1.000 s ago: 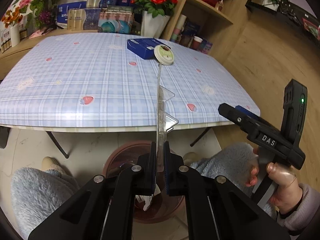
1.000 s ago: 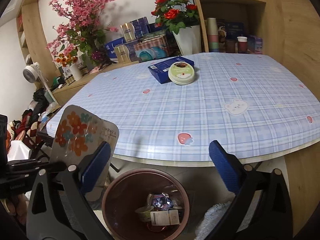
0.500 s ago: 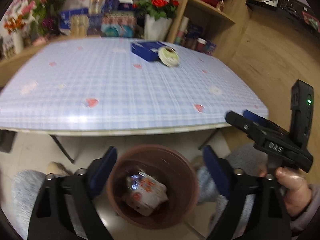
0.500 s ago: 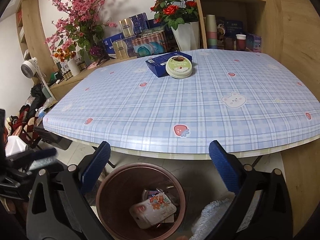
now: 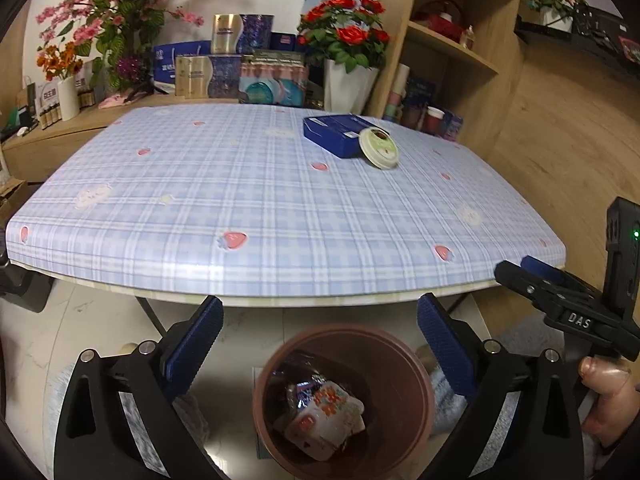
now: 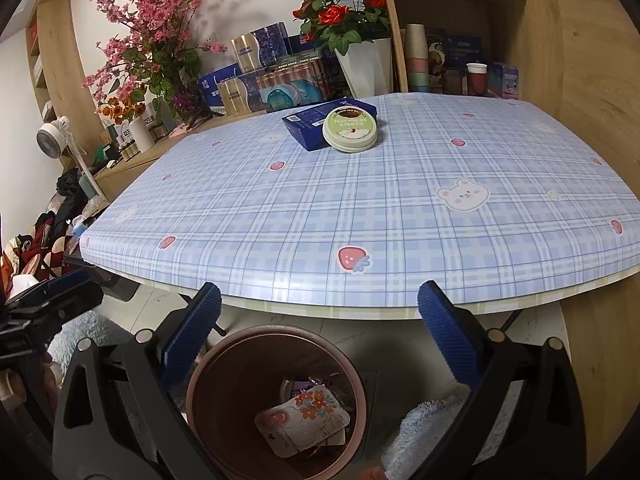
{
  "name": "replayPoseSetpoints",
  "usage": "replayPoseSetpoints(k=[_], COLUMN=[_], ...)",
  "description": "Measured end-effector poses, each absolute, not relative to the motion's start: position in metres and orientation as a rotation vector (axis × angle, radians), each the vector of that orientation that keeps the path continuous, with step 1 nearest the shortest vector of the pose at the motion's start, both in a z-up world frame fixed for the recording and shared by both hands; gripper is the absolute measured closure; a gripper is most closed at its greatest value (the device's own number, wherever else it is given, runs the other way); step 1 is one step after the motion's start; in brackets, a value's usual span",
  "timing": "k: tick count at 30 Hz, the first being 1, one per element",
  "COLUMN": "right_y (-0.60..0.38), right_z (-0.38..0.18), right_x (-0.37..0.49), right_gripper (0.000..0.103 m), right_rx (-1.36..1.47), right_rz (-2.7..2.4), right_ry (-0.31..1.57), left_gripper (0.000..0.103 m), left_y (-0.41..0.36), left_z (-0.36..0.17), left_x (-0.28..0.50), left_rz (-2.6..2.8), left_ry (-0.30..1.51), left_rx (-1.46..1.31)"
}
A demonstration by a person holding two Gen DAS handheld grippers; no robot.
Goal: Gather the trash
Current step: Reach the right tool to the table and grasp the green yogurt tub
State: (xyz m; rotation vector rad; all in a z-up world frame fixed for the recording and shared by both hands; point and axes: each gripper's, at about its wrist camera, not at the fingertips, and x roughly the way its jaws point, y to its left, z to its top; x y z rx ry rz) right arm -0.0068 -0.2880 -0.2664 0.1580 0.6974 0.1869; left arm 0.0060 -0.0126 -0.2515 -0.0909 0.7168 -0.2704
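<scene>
Both wrist views sit low at table's [image 5: 280, 216] near edge, facing far shelves. Left view stands left of right view. Shared: table, bin [image 5: 344, 400] [image 6: 276, 400] directly below.

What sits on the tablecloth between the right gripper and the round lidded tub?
Nothing: in the right wrist view only bare plaid tablecloth lies between the open right gripper and the round tub.
</scene>
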Motion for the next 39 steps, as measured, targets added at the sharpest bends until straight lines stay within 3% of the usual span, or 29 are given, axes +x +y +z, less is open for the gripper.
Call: replayPoseSetpoints(k=[8,19,28,35,36,37,39], right_y=[-0.296,-0.301,-0.283,-0.289,-0.29,-0.291,-0.293], right_z=[-0.254,-0.227,-0.259,-0.289,-0.29,-0.292,-0.294], right_x=[0.03,0.186,0.31,0.348,0.348,0.35,0.351], right_gripper=[0.006,0.006,0.006,0.006,0.007,0.016,0.016], right_rx=[0.11,-0.062,-0.153,-0.101,-0.097,-0.078,-0.054], right_rz=[0.202,0.355,0.388,0.368,0.368,0.382,0.399], right_ry=[0.683,0.704,0.836,0.905,0.9,0.908,0.923], left_gripper=[0.008,0.008,0.008,0.008,0.008,0.008,0.008], left_y=[0.003,0.016,0.006,-0.002,-0.005,-0.007,-0.013], left_z=[-0.255,-0.228,-0.219,-0.225,-0.227,-0.229,-0.233], left_x=[0.032,0.109,0.174,0.204,0.208,0.211,0.215], left_rz=[-0.234,-0.199,-0.215,-0.23,-0.232,-0.235,-0.243], left_ry=[0.706,0.649,0.63,0.635,0.637,0.64,0.644], left_rx=[-0.067,-0.036,-0.019,0.0,0.006,0.011,0.024])
